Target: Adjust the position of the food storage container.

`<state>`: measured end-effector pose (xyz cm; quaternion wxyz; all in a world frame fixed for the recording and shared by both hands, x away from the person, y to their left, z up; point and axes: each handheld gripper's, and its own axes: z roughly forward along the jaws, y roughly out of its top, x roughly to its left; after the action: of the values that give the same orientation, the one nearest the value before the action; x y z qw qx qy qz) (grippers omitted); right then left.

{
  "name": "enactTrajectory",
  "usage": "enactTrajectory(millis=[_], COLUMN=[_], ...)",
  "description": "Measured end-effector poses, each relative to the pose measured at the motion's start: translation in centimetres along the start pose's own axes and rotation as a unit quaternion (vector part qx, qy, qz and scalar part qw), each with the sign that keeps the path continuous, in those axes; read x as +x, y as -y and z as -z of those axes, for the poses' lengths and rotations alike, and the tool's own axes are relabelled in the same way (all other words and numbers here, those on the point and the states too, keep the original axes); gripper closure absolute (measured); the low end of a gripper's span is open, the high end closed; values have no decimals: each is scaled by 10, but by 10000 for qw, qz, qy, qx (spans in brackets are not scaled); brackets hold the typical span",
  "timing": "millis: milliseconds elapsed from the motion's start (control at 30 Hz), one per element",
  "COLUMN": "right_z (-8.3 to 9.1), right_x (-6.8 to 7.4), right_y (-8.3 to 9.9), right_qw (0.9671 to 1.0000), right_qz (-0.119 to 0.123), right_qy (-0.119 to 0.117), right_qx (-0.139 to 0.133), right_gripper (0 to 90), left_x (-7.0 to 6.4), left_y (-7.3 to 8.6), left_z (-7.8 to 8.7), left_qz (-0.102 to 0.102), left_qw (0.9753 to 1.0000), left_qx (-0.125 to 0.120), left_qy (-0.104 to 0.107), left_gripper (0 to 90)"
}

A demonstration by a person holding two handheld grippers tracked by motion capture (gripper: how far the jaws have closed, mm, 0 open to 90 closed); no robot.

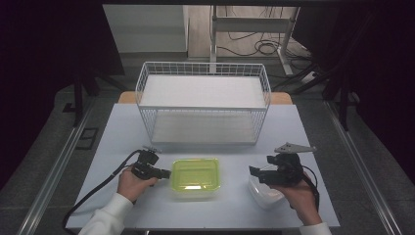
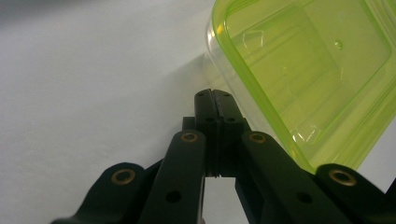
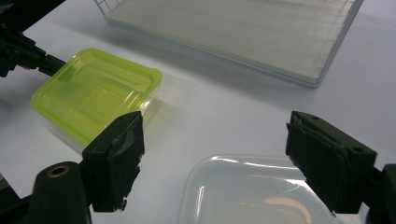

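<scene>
Counting the containers gives two: one box with a yellow-green lid (image 1: 195, 175) at the middle of the bench (image 1: 117, 142), and one clear, milky box (image 1: 264, 195) to its right, well apart. The left tool (image 1: 165, 173) has its jaws pressed together, their tips at the green lid's left edge; whether they pinch that edge I cannot tell. The right tool (image 1: 255, 172) hangs over the clear box with jaws spread wide, gripping nothing. Behind both stands a single white wire rack (image 1: 203, 103) with two flat shelves. Both boxes are smooth plastic, rectangular with rounded corners.
</scene>
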<state>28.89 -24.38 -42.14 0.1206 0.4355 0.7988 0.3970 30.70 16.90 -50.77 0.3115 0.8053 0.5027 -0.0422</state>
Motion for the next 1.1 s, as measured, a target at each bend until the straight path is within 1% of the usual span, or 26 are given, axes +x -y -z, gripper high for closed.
enactTrajectory(millis=[67, 100, 133, 167, 200, 233, 267, 300, 333, 367, 400, 433, 467, 500, 533, 567, 600, 700, 767, 867, 1100], right_z=[0, 1, 1, 2, 2, 3, 4, 4, 4, 4, 4, 4, 4, 4, 3, 2, 2, 0, -1, -2, -6], right_x=[1, 2, 2, 3, 3, 4, 5, 5, 6, 6, 6, 6, 7, 7, 7, 7, 7, 9, 11, 14, 18], right_y=[0, -1, -1, -2, -2, -3, -4, -4, -4, -4, -4, -4, -4, -4, -4, -4, -4, -4, -4, -4, -4], right_qw=[10000, 9999, 9999, 9998, 9998, 9997, 9996, 9996, 9994, 9994, 9993, 9993, 9992, 9992, 9991, 9989, 9987, 9981, 9978, 9975, 9967], right_qz=[-2, -9, -9, -47, -47, -53, -79, -79, -106, -106, -119, -119, -131, -131, -158, -179, -199, -253, -264, -255, -250], right_qy=[19, 51, 51, 22, 22, 8, -40, -40, -85, -85, -113, -113, -153, -153, -204, -234, -276, -416, -488, -578, -729], right_qx=[-24, -106, -106, -204, -204, -232, -285, -285, -315, -315, -323, -323, -331, -331, -349, -364, -380, -370, -360, -319, -261], right_gripper=[196, 196, 196, 196, 196, 195, 195, 195, 194, 194, 193, 193, 192, 192, 192, 192, 192, 192, 194, 197, 205], left_x=[0, 1, 1, 1, 1, 1, 1, 1, 0, 0, -1, -2, -2, -2, -3, -3, -3, -4, -4, -4, -5], left_y=[0, 0, 0, 1, 1, 1, 3, 3, 5, 5, 7, 8, 10, 11, 13, 13, 15, 18, 20, 20, 20], left_z=[1, 4, 4, 11, 11, 15, 25, 25, 35, 35, 40, 45, 50, 55, 63, 63, 69, 76, 78, 80, 80], left_qz=[-3, -8, -8, -44, -44, -39, -89, -89, -121, -121, -145, -167, -182, -181, -163, -163, -145, -136, -116, -31, 15], left_qw=[10000, 10000, 10000, 9997, 9997, 9994, 9983, 9983, 9967, 9967, 9959, 9951, 9947, 9943, 9928, 9928, 9912, 9897, 9891, 9885, 9885], left_qx=[-12, -74, -74, -202, -202, -286, -452, -452, -680, -680, -789, -902, -957, -1024, -1186, -1186, -1312, -1427, -1467, -1508, -1499], left_qy=[-3, -37, -37, -137, -137, -200, -346, -346, -422, -422, -416, -381, -314, -231, -72, -72, 10, 45, 24, 87, 195], left_gripper=[900, 900, 900, 897, 893, 893, 868, 846, 796, 744, 690, 690, 604, 604, 503, 471, 430, 344, 309, 279, 253])
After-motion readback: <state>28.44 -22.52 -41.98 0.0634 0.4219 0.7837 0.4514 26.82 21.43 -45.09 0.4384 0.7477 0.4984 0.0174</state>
